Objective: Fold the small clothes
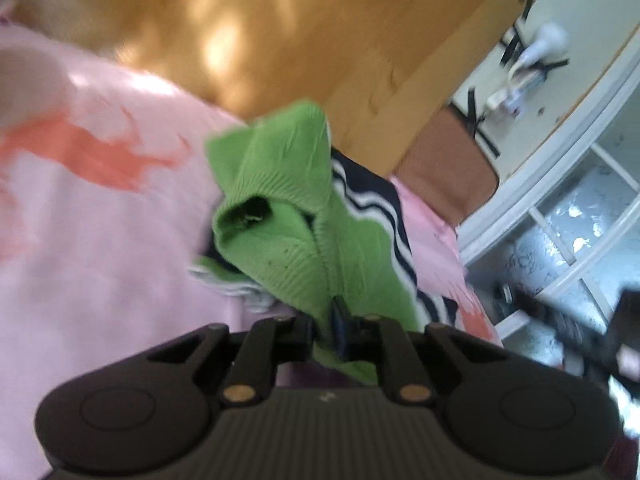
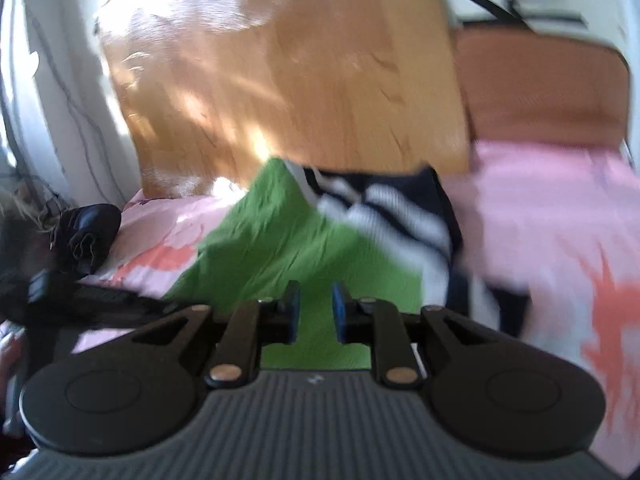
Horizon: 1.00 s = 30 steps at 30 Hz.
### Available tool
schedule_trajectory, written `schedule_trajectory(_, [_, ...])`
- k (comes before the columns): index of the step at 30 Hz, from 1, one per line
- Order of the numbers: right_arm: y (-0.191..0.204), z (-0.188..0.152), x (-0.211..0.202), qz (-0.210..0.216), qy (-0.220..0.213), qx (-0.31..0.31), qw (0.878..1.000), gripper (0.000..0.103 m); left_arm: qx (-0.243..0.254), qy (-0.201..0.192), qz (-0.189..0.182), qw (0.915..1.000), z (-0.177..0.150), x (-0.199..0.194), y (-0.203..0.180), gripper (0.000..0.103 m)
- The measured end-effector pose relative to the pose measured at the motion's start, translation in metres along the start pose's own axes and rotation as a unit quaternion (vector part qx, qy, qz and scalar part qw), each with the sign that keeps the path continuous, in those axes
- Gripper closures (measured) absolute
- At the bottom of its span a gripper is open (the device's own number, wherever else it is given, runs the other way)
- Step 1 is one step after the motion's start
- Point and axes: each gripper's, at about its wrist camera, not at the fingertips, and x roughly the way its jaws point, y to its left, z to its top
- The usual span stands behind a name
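Note:
A small green knit garment (image 1: 288, 208) with navy-and-white striped parts (image 1: 372, 204) lies on a pink bed sheet (image 1: 100, 220). My left gripper (image 1: 326, 320) is shut on a bunched green fold of it, with a sleeve opening hanging forward. In the right wrist view the same garment (image 2: 280, 248) spreads flat, its striped part (image 2: 400, 216) to the right. My right gripper (image 2: 316, 308) is open just above the green cloth, with nothing between its blue pads (image 2: 295, 304). The view is motion-blurred.
A wooden headboard (image 2: 288, 80) stands behind the bed. A brown cushion (image 2: 540, 88) lies at the right. A black bundle (image 2: 90, 236) sits at the left edge of the sheet. A white shelf unit (image 1: 560, 208) stands beside the bed.

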Motion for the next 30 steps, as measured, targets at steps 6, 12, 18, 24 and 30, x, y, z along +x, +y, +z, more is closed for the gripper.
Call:
schedule_trajectory(6, [0.052, 0.044, 0.046, 0.058, -0.005, -0.097, 0.994, 0.079, -0.060, -0.088, -0.010, 0.9942, 0.000, -0.138, 0.063, 0.093])
schedule_trajectory(12, [0.081, 0.065, 0.102, 0.073, 0.003, -0.139, 0.988, 0.072, -0.109, -0.111, 0.062, 0.9859, -0.006, -0.194, 0.115, 0.089])
schedule_trajectory(18, [0.052, 0.077, 0.131, 0.018, -0.009, -0.119, 0.993, 0.024, -0.128, -0.071, 0.042, 0.9883, -0.017, -0.157, 0.119, 0.018])
schedule_trajectory(24, [-0.006, 0.041, 0.143, -0.005, 0.109, -0.042, 0.993, 0.035, -0.131, -0.057, 0.030, 0.9893, -0.025, -0.132, 0.117, 0.019])
schedule_trajectory(30, [0.032, -0.015, 0.099, 0.089, 0.210, -0.086, 0.970, 0.048, -0.163, -0.083, 0.023, 0.9828, -0.029, -0.139, 0.138, 0.046])
